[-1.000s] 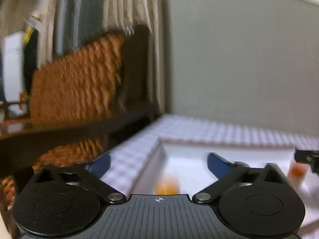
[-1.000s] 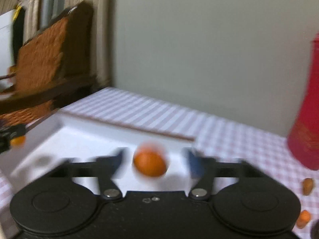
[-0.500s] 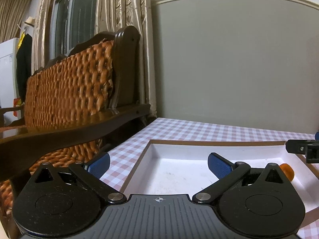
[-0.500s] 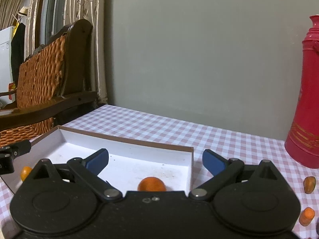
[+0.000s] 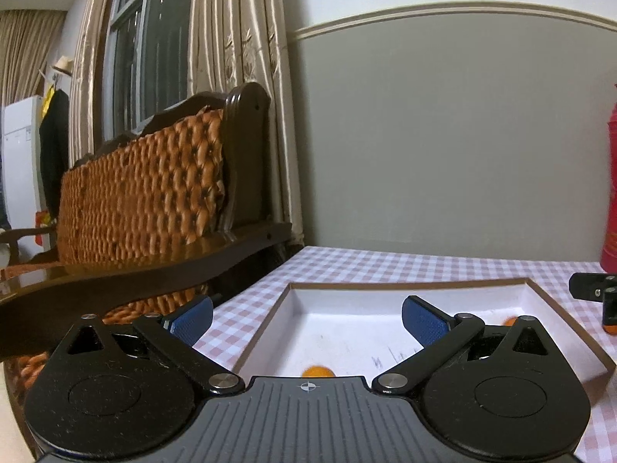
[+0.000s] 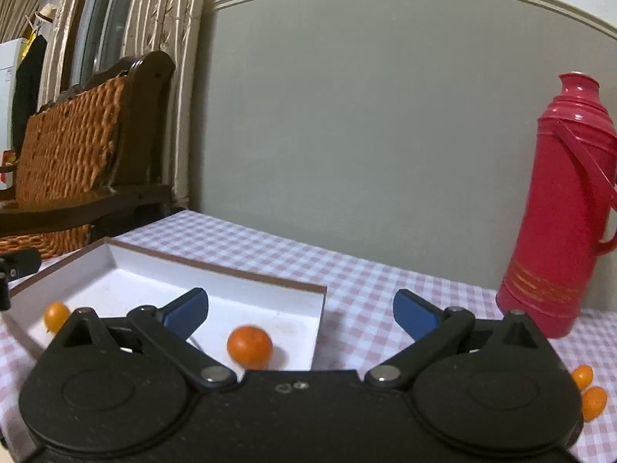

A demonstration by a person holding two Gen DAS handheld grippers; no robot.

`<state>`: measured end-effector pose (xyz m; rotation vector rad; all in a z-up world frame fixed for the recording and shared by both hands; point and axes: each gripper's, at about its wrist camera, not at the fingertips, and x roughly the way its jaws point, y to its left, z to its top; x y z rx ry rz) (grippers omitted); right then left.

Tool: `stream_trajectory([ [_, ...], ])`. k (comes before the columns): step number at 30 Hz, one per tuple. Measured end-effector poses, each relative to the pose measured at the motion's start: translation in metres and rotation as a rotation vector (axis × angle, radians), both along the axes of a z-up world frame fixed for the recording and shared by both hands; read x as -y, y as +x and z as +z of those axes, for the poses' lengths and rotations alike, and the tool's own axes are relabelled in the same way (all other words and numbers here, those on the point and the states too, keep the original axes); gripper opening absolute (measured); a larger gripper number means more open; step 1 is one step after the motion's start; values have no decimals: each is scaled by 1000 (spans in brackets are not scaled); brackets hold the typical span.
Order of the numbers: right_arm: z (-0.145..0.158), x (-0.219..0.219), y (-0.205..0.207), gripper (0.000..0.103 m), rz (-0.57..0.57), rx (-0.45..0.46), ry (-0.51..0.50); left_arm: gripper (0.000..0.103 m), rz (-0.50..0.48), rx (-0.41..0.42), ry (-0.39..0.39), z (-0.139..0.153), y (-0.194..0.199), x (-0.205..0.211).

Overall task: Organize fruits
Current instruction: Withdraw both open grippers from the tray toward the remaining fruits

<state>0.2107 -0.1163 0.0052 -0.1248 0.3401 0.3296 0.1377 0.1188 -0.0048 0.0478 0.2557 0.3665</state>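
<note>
A: Starting leftmost, beyond the white tray (image 6: 115,270): a wicker-backed wooden chair (image 6: 69,154), well off the tray's left side, with striped curtains (image 6: 154,38) behind.

B: And the left gripper (image 5: 306,314)?

A: Spread wide, blue pads (image 5: 422,322) far apart, nothing between them. Held over the tray's (image 5: 347,322) near left part.

B: Fruit inside the tray?

A: 2 pieces. In the left wrist view, 1 small orange fruit (image 5: 318,371) on the tray floor by the near edge, half hidden behind the gripper body. Same piece probably seen from the right wrist at the tray's left edge (image 6: 56,315); hard to say for certain. Then 1 rounder orange (image 6: 250,346) near the tray's right wall, resting on the floor.

B: Right gripper (image 6: 300,314)?

A: Also wide apart, empty, straddling the tray's right wall.

B: Right of the tray?

A: Checked pink-and-white surface (image 6: 366,281), then 2 small orange fruits (image 6: 588,391) lying together on the cloth, well clear of the tray. Farther back, an upright red thermos (image 6: 559,212), apart from the tray.
</note>
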Motion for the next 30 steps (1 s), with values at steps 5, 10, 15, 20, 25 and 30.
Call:
stream_trajectory([
  [5, 5, 10, -18, 97, 16, -33, -7, 103, -15, -18, -31, -2, -21, 10],
  [10, 9, 20, -39, 97, 23, -32, -15, 103, -47, -20, -64, 0, -41, 18],
  [15, 11, 38, -61, 97, 17, -25, 7, 103, -118, -37, -113, 0, -60, 31],
  [20, 8, 59, -79, 97, -18, -33, 19, 103, -153, -12, -120, 2, -74, 47],
  [25, 2, 79, -99, 96, -52, -45, 5, 103, -170, 13, -98, 3, -79, 60],
  [30, -2, 101, -115, 94, -99, -36, -2, 103, -229, 27, -79, 3, -79, 78],
])
